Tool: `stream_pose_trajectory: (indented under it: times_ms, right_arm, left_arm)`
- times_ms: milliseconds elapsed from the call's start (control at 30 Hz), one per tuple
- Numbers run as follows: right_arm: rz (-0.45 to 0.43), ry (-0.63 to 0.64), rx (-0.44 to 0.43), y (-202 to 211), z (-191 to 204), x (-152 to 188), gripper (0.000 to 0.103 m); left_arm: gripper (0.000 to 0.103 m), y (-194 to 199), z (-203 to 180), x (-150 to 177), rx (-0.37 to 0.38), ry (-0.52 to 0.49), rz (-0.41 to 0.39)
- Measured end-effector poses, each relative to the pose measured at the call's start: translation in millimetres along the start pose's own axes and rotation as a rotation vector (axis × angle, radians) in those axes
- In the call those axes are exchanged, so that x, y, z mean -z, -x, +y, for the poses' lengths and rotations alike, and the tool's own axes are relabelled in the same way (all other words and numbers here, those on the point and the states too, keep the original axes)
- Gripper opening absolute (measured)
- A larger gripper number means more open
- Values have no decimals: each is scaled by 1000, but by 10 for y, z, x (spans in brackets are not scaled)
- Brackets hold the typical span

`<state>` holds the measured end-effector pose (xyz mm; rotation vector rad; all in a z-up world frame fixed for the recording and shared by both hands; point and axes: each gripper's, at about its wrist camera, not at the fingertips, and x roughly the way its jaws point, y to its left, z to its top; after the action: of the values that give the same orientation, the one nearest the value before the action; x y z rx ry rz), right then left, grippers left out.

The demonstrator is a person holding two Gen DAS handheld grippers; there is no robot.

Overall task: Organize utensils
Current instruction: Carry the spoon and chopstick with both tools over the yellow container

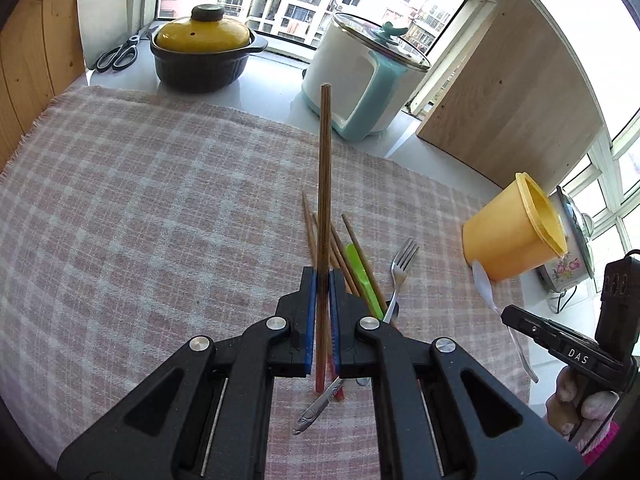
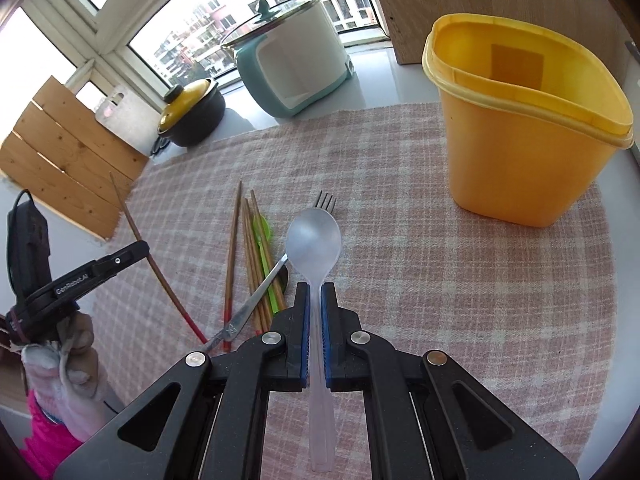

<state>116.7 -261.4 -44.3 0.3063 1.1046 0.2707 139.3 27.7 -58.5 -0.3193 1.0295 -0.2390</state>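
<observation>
My left gripper (image 1: 323, 276) is shut on a brown chopstick (image 1: 324, 168) with a red end, which points up and away above the cloth. My right gripper (image 2: 315, 290) is shut on the handle of a clear plastic spoon (image 2: 314, 240), bowl forward. Both are lifted over a pile on the cloth: several wooden chopsticks (image 2: 250, 256), a green plastic utensil (image 2: 264, 244) and a metal fork (image 2: 326, 199). A yellow plastic container (image 2: 520, 128) stands upright to the right of the pile. In the left wrist view the right gripper (image 1: 516, 316) carries the spoon (image 1: 482, 280) beside the container (image 1: 516, 232).
A pink checked cloth (image 1: 160, 208) covers the counter. At the back by the window stand a dark pot with a yellow lid (image 1: 204, 52), a white and teal cooker (image 1: 360, 80), scissors (image 1: 118, 54) and a cutting board (image 1: 102, 4). Wooden panels (image 2: 68, 160) flank both sides.
</observation>
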Motion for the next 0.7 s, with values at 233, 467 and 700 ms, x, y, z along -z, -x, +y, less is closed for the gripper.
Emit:
stream_pose_trajectory:
  times_ms: [233,467,700]
  right_arm:
    - [-100,18,21,373,-25,-128,4]
    - [-200,21,38,701,-119,-253,4]
    - [-313,16,70,942,-268,-522,4]
  left_arm:
    - [4,138,-388,-160,69,-67,-48]
    - [4,242,-739,-284,115,-131,-88]
    - [4,337,-1197,-505,187,-194,-123]
